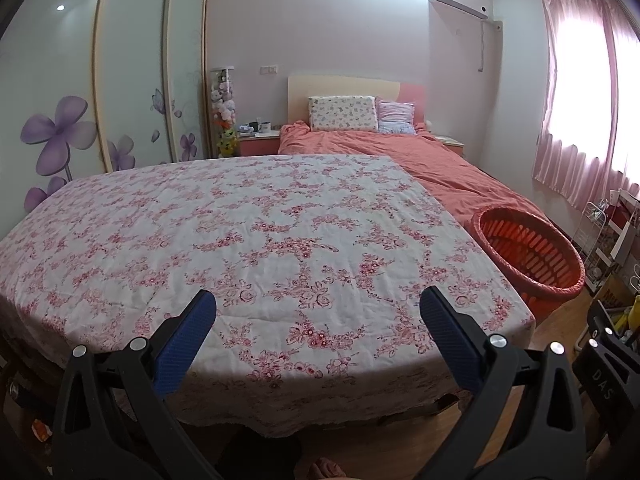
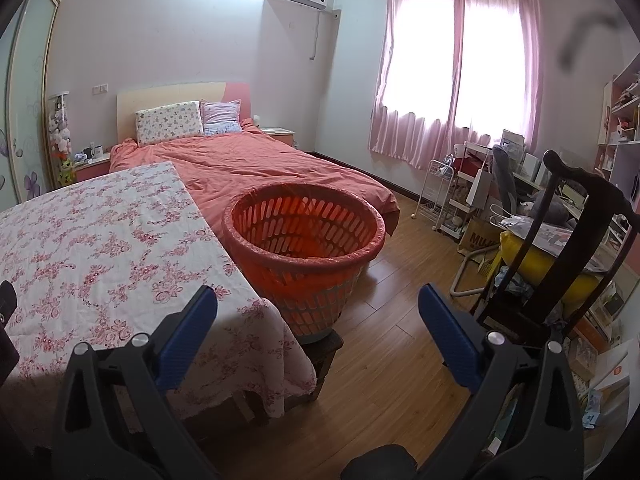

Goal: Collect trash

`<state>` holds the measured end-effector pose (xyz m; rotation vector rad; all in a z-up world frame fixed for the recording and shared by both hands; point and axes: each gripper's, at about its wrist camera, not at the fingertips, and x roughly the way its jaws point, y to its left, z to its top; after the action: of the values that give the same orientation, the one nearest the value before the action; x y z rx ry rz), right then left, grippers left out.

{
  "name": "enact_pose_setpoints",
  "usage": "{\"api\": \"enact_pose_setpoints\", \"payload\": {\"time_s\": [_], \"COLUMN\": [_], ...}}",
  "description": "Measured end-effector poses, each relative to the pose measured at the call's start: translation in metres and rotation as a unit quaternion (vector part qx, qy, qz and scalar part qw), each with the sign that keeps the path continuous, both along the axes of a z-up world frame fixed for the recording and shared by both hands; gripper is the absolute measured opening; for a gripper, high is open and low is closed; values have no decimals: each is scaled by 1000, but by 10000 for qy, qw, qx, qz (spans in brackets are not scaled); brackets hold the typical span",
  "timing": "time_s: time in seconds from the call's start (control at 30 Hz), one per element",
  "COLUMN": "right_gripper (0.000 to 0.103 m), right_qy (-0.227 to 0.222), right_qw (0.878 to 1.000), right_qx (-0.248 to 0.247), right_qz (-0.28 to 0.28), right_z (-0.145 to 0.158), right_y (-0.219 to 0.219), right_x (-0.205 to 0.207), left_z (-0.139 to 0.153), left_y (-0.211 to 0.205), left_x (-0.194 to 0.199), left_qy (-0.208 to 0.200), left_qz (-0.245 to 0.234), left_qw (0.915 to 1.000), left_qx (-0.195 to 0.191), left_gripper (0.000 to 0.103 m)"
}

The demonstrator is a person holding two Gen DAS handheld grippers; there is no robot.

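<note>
The basket (image 2: 304,236) is the fixed mark here: an orange slatted tub lined with a thin bag, standing on a small dark stool (image 2: 326,350) just beside the right corner of the worktop (image 1: 240,240). Raised that way, its rim sits near the level of the flowered cloth, which I judge is meant to let trash be carried across from the worktop and dropped in without stooping. The bed (image 2: 256,168) lies behind the basket, and a dark chair (image 2: 560,240) stands well apart to the basket's right, across bare floor.

No trash shows in either view. The cloth left of the basket is bare as far as can be seen, and the visible part of the basket's inside looks empty, though its bottom is hidden. So the task seems either not begun or finished; the pictures do not settle which.

The left hand-held gripper (image 1: 318,322) hangs over the worktop's near edge, left of the basket, its blue pads (image 1: 188,340) spread wide, holding and touching nothing. The right hand-held gripper (image 2: 318,322) points at the basket from the near side, above the worktop corner and the floor, equally wide apart and empty.
</note>
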<state>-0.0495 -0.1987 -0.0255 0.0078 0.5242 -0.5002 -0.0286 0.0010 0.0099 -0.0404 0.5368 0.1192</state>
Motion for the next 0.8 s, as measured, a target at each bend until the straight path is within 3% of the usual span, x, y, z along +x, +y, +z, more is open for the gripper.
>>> {"api": "enact_pose_setpoints", "payload": {"time_s": [0.8], "right_gripper": [98], "right_qy": [3], "right_qw": [10000], "right_qx": [10], "right_qz": [0], "right_z": [0], "right_y": [-1], "right_x": [-1], "left_z": [-1], "left_y": [-2], "left_x": [1], "left_qy": [23], "left_qz": [-28], "left_qw": [10000], "left_qx": [-14], "left_gripper": [100]}}
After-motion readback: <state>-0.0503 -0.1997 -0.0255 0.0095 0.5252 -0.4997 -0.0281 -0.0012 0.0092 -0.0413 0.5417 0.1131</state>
